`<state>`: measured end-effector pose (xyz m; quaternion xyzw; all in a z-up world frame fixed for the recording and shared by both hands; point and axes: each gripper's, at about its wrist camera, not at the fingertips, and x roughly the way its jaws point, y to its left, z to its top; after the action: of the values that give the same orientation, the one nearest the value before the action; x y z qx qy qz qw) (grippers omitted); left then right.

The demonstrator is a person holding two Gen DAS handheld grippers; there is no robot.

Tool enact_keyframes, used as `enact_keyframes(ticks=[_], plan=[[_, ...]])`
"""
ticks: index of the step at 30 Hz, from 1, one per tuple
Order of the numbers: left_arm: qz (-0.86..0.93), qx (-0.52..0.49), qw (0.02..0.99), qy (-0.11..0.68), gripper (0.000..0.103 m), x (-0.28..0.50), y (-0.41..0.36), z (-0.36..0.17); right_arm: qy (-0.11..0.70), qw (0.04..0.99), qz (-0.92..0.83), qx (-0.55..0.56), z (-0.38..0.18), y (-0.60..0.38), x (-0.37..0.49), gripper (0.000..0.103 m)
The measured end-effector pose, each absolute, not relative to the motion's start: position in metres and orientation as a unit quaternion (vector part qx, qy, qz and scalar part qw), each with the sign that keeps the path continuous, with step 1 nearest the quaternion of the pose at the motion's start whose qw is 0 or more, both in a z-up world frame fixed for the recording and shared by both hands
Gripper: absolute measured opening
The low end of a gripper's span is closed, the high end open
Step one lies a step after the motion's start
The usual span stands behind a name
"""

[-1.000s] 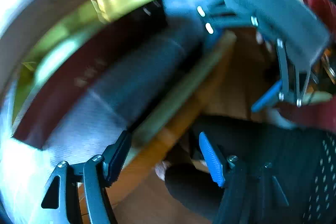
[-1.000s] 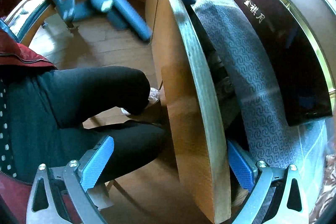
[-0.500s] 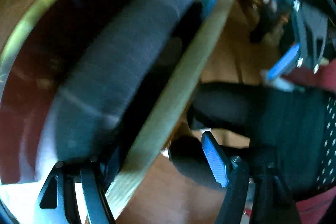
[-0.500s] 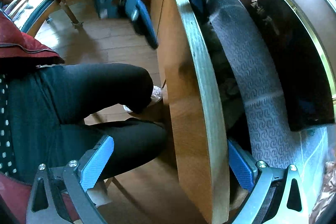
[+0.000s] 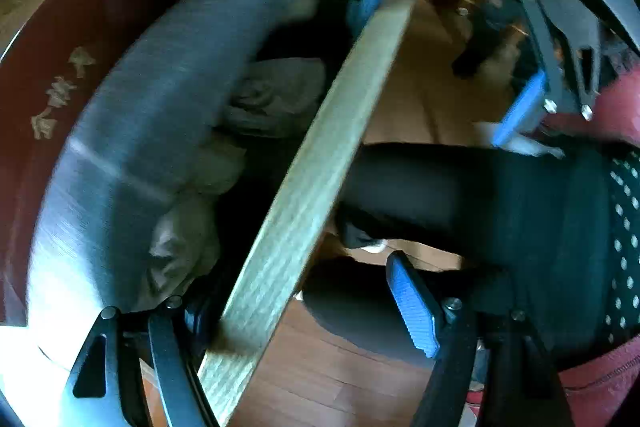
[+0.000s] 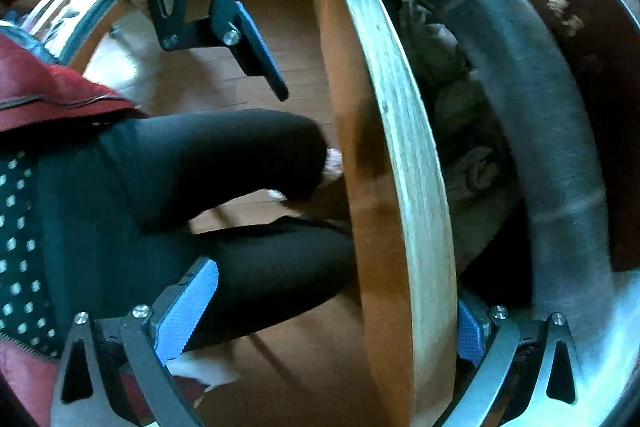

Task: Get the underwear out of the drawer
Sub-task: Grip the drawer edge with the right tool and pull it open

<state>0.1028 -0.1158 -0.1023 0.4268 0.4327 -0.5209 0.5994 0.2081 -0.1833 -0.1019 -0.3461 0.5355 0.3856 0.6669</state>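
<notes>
Both grippers straddle the drawer front (image 5: 320,155), the pale wooden edge running diagonally through the left view. The left gripper (image 5: 304,311) has dropped lower than a second ago, and its jaws are opening, one finger inside the drawer, one outside, the board between them but not pinched. The right gripper (image 6: 332,327) has hardly shifted; jaws apart, astride the same board (image 6: 404,163). More of the drawer's inside now shows: the underwear (image 5: 272,99), crumpled grey cloth, lies left of centre, under the grey cover (image 5: 160,99). Nothing's grabbed yet, though the reach looks close.
</notes>
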Motion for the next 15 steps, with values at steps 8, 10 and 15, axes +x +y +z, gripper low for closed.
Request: enact_keyframes(ticks=[8,10,15], plan=[[-0.523,0.417,0.605,0.432,0.075,0.058,-0.095,-0.102,0.552,0.658,0.373,-0.35,-0.108,-0.163,0.16,0.103],[-0.526,0.418,0.602,0.432,0.075,0.044,-0.088,-0.101,0.552,0.651,0.378,-0.359,-0.111,-0.157,0.142,0.103],[-0.516,0.427,0.612,0.421,0.075,0.021,-0.076,-0.09,0.552,0.646,0.373,-0.373,-0.12,-0.14,0.099,0.103]])
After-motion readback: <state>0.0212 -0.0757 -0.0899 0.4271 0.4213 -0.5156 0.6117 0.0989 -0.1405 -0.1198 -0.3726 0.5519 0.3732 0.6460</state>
